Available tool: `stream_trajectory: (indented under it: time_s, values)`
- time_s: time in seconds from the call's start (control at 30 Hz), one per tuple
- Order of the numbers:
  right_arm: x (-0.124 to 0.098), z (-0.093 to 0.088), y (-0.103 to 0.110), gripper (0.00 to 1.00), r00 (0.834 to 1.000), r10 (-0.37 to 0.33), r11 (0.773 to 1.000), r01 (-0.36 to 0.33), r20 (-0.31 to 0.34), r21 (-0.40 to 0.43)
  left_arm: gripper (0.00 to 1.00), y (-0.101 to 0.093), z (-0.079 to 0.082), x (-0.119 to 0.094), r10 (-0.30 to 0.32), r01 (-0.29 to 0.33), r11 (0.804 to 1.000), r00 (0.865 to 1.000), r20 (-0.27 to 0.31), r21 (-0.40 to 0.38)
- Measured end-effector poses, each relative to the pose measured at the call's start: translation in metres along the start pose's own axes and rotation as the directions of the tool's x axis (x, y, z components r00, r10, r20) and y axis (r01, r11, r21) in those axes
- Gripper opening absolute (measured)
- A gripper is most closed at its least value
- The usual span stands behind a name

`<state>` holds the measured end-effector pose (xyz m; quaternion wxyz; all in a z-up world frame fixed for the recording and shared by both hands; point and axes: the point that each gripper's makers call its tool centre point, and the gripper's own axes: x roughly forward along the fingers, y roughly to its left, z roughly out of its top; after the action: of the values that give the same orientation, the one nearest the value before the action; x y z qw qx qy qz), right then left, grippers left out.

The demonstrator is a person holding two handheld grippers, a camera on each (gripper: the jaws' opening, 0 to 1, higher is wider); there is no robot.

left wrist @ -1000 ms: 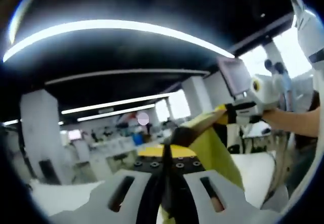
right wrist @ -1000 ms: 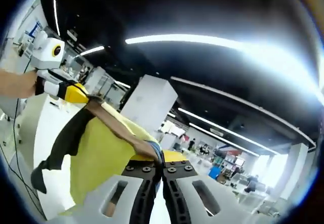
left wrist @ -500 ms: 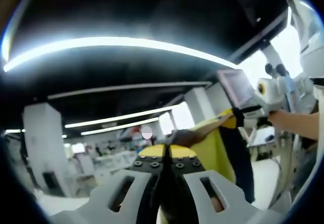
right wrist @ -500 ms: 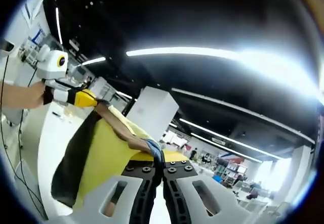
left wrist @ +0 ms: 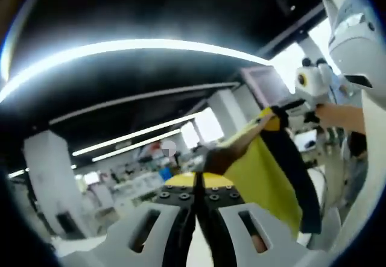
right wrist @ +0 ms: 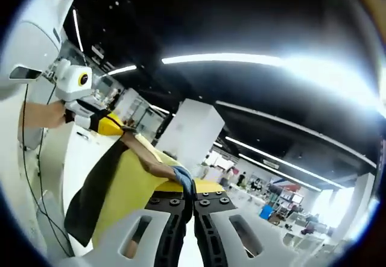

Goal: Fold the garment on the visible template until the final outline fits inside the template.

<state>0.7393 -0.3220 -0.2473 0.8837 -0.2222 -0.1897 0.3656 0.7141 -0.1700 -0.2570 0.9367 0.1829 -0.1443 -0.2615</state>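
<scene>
Holding the garment [left wrist: 265,176] up in the air right now, one corner in each hand-held gripper, so honestly I'd say the folding hasn't got anywhere yet that I can see. My left hand-held gripper [left wrist: 197,185] has its jaws pressed together on a dark bit of the cloth, and the right hand-held gripper [right wrist: 192,188] is clamped the same way on a bunched edge. Looking across from the left gripper view I can see the right one out at the far corner, top edge pulled taut between the two and sloping, yellow panel with a dark strip hanging below.

Both cameras are tipped up at the ceiling lights [right wrist: 223,58], so I can't see the template at all, and can't tell how the shirt sits relative to it. Everything's left to do as far as I can judge: lay it flat, fold, check the outline.

Room-wise, the air around the cloth looks open. A pale surface [right wrist: 72,158], maybe the bench, sits behind the hanging cloth, and a cable [right wrist: 33,176] runs near its left edge, worth keeping the hem off that.
</scene>
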Motion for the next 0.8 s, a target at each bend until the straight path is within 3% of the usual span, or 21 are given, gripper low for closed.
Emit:
stream_trajectory:
  time_s: [0.1, 0.27, 0.37, 0.5, 0.57, 0.67, 0.8]
  values:
    - [-0.003, -0.009, 0.005, 0.03, 1.0, 0.016, 0.998, -0.015, -0.017, 0.065, 0.0, -0.003, -0.005, -0.002, -0.012, 0.011, 0.999, 1.0, -0.001, -0.05]
    - [-0.003, -0.036, 0.023, 0.03, 0.991, 0.065, 0.997, -0.06, -0.117, 0.04, 0.0, -0.013, -0.033, -0.003, -0.02, 0.016, 0.998, 0.997, -0.077, -0.057]
    - [-0.005, -0.047, 0.034, 0.03, 0.982, 0.099, 0.995, -0.095, -0.16, 0.031, 0.0, -0.018, -0.045, -0.009, -0.036, 0.025, 0.994, 0.993, -0.108, -0.104]
    - [-0.008, -0.048, 0.045, 0.03, 0.975, 0.14, 0.99, -0.132, -0.17, 0.058, 0.0, -0.023, -0.051, -0.022, -0.053, 0.028, 0.98, 0.99, -0.128, -0.195]
    - [-0.01, -0.046, 0.054, 0.03, 0.97, 0.173, 0.983, -0.16, -0.17, 0.087, 0.0, -0.025, -0.053, -0.028, -0.054, 0.023, 0.98, 0.987, -0.153, -0.195]
    - [-0.013, -0.043, 0.063, 0.03, 0.958, 0.193, 0.981, -0.189, -0.211, 0.039, 0.0, -0.028, -0.052, -0.033, -0.056, 0.023, 0.983, 0.982, -0.179, -0.182]
    - [-0.016, -0.04, 0.064, 0.03, 0.955, 0.203, 0.979, -0.195, -0.216, 0.057, 0.0, -0.033, -0.048, -0.039, -0.067, 0.038, 0.99, 0.975, -0.214, -0.138]
